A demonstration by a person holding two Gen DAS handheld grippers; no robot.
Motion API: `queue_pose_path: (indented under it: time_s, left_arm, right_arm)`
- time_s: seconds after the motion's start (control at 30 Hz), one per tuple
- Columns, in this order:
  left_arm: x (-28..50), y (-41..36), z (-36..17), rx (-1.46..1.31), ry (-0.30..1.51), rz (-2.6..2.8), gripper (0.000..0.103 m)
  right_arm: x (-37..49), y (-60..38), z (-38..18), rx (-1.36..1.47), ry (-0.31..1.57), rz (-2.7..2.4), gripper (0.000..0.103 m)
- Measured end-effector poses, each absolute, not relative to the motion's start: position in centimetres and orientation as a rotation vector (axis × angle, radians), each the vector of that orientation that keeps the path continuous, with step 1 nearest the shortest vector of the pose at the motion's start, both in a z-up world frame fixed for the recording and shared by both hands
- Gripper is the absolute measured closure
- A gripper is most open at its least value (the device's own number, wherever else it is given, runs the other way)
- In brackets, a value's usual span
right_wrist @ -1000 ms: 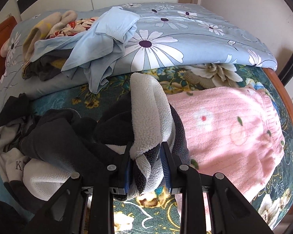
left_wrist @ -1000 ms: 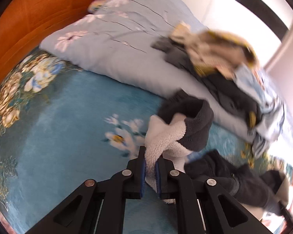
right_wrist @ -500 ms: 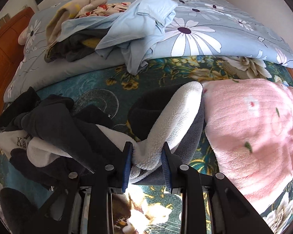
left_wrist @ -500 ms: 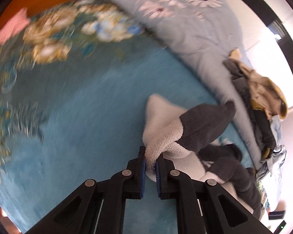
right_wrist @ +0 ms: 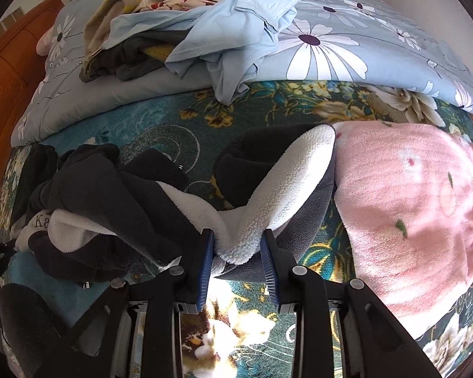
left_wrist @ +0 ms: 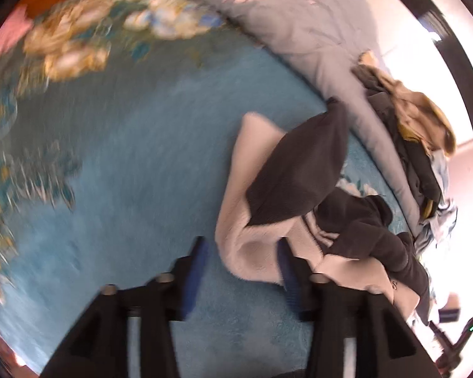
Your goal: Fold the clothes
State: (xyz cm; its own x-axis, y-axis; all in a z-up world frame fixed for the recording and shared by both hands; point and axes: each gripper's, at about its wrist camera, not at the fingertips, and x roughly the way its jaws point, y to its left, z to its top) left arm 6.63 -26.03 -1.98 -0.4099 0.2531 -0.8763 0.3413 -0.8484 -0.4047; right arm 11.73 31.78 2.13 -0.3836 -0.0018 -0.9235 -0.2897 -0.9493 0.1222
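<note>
While both grippers point down, a fluffy dark-and-white fleece garment (right_wrist: 268,195) sprawls crumpled.
Left gripper (left_wrist: 241,263), jaws just opened wide, has released the plush hem; right gripper (right_wrist: 236,252) pinches a thick fold at lower centre.

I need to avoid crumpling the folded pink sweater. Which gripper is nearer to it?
Right. The right gripper grips the fleece beside the pink sweater; the left gripper's view shows no sweater nearby.

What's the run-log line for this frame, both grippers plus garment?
left gripper: jaws just opened, fleece edge loose between them | right gripper: opening slightly, fleece garment between pads | garment: crumpled on blanket, unfolded
</note>
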Motion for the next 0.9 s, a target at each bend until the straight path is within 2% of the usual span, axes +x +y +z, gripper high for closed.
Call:
queue_pose_path:
  time_s: [0.03,0.13,0.3,0.53,0.77,0.83,0.87,0.9]
  left_arm:
    - [6.4,-25.9,-1.3,1.661,0.826,-2.471,0.044]
    - [4.2,-25.4,-0.3,1.646,0.74,-2.509,0.04]
    - [0.0,-23.9,-0.8,1.687,0.612,-2.523,0.038]
    - [-4.7,-22.4,-4.2,1.738,0.671,-2.462,0.034]
    - [-5.1,-21.1,-5.3,1.771,0.681,-2.45,0.034]
    - [-4.8,-20.9,-5.0,1.761,0.66,-2.476,0.036]
    - [-4.5,-20.7,-4.8,1.753,0.636,-2.491,0.043]
    - [-4.3,-20.5,-4.7,1.745,0.611,-2.505,0.058]
  right_arm:
    - [11.8,31.9,2.7,-1.626,0.388,2.452,0.071]
    - [12.1,32.6,4.7,-1.575,0.353,2.472,0.059]
    - [11.1,32.3,6.2,-1.502,0.403,2.509,0.051]
    - [9.1,28.5,3.6,-1.621,0.345,2.529,0.051]
    - [7.5,26.5,3.5,-1.653,0.349,2.542,0.051]
    - [7.3,26.0,3.1,-1.675,0.343,2.534,0.051]
    - [7.2,25.8,2.9,-1.684,0.346,2.53,0.051]
    - [7.2,25.7,2.7,-1.691,0.353,2.527,0.051]
